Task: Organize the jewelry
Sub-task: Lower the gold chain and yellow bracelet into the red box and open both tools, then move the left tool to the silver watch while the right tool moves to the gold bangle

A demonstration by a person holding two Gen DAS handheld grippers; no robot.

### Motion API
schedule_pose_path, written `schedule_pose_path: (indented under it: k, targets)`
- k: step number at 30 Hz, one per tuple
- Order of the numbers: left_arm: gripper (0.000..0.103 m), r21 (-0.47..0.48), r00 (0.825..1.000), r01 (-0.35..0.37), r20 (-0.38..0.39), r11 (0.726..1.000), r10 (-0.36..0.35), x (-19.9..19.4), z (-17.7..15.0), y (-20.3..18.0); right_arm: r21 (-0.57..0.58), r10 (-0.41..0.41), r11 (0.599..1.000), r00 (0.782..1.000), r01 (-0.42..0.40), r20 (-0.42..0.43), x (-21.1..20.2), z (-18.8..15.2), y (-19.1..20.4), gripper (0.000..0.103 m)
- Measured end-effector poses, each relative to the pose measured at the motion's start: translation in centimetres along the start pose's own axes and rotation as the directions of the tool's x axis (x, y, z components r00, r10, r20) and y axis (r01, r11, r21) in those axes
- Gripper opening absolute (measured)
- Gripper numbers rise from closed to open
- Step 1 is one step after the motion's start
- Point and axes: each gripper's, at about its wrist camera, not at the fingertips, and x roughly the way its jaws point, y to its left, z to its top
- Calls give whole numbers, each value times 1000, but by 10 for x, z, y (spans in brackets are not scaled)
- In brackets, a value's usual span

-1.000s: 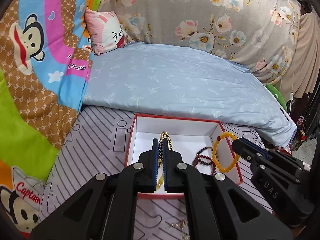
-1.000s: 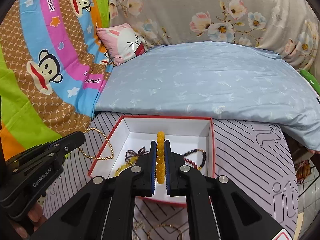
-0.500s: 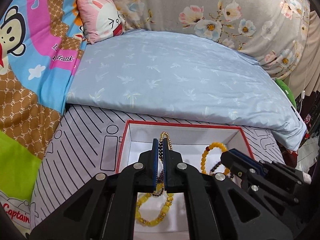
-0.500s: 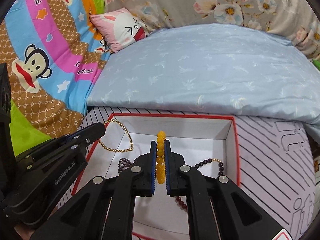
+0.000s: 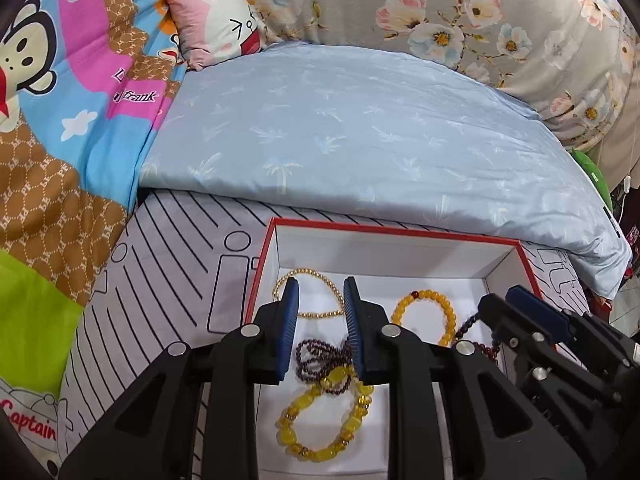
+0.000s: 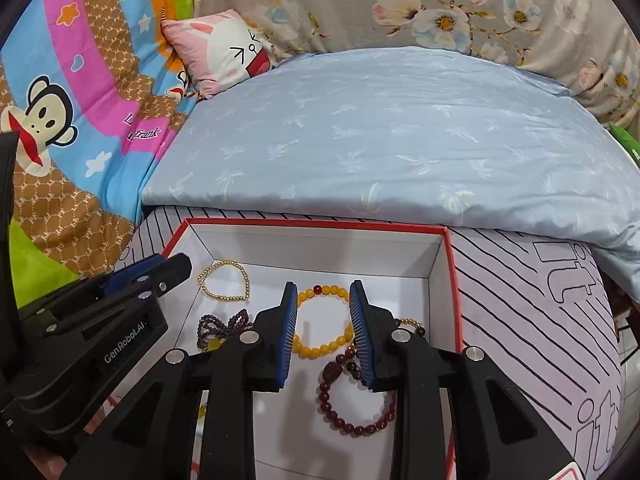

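Note:
A red-rimmed white box (image 5: 392,232) (image 6: 320,222) stands on the striped sheet. My left gripper (image 5: 320,292) (image 6: 176,266) is over its left half, jaws opening. The thin gold bead chain (image 5: 316,313) (image 6: 224,298) lies loose on the box floor below them, untouched by the pads. My right gripper (image 6: 323,286) (image 5: 500,296) is over the right half, jaws also opening. The orange bead bracelet (image 6: 316,350) (image 5: 426,292) lies flat beneath it, free. A chunky yellow bracelet (image 5: 287,436), dark purple beads (image 5: 316,354) and a dark red bracelet (image 6: 352,428) also lie inside.
The box stands on a grey striped sheet (image 6: 520,300). A light blue quilt (image 5: 360,140) lies just behind it, with a pink pillow (image 5: 216,28) farther back. A monkey-print blanket (image 5: 60,140) rises on the left. The bed edge drops off at the right.
Both grippers sank into the box and their jaws parted. The gold chain left the left gripper and the orange bracelet left the right; both now lie on the box floor.

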Motion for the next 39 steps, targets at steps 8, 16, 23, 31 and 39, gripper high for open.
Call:
schedule_pose_path:
  k: [8, 16, 23, 31, 39]
  targets:
    - [29, -6, 999, 4, 32, 1000, -4, -39, -25, 7, 11, 19, 1000, 1000, -19, 15, -35, -23, -2, 29]
    - [29, -47, 1000, 16, 18, 999, -15, -73, -60, 24, 15, 8, 1000, 1000, -8, 15, -71, -57, -4, 31]
    - [29, -62, 1000, 14, -2, 998, -15, -93, -88, 28, 36, 1, 999, 1000, -1, -3, -93, -89, -10, 31]
    - [29, -62, 999, 30, -33, 998, -32, -104, -121, 25, 46, -3, 999, 999, 5, -51, -101, -127, -14, 31]
    - [30, -60, 996, 26, -86, 998, -31, -105, -154, 27, 57, 1, 998, 994, 5, -109, -100, -162, -15, 31]
